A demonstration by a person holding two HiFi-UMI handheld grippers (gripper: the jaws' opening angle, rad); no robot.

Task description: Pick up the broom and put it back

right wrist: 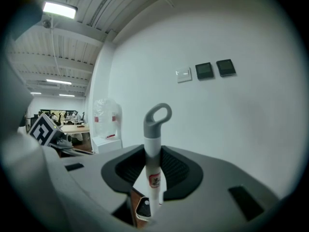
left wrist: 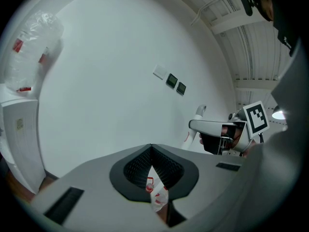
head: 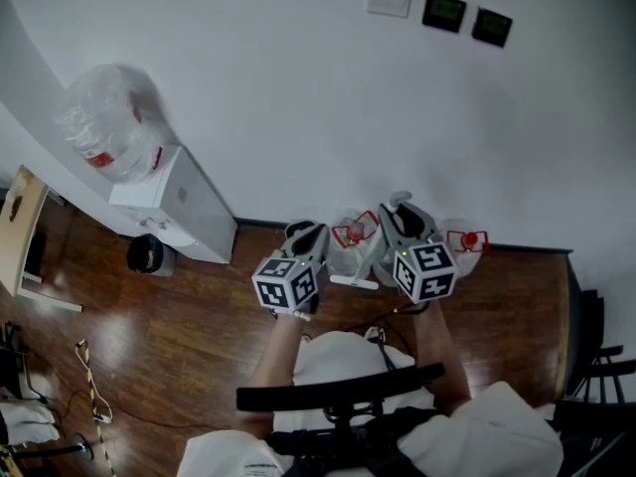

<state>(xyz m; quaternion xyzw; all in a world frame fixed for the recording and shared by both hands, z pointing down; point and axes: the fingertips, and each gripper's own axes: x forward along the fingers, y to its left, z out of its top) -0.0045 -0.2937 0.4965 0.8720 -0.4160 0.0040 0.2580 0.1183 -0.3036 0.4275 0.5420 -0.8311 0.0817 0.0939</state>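
Note:
The broom [right wrist: 153, 151] has a white handle with a grey loop [right wrist: 158, 116] at its top. It stands upright between the pads of my right gripper [right wrist: 153, 154], which is shut on the handle just below the loop. In the head view my right gripper [head: 401, 213] is close to the white wall, with the handle's top [head: 400, 200] showing above it. My left gripper [head: 304, 235] hovers beside it to the left, shut and holding nothing [left wrist: 151, 151]. The left gripper view shows the right gripper [left wrist: 212, 127] and the broom's top [left wrist: 200, 112] to the right.
Clear plastic bags with red print [head: 355, 235] lie on the wooden floor by the wall below the grippers. A white cabinet [head: 189, 207] with a plastic bag on top [head: 109, 132] stands to the left, a black object [head: 147, 254] at its foot. Dark chairs [head: 596, 366] are at the right.

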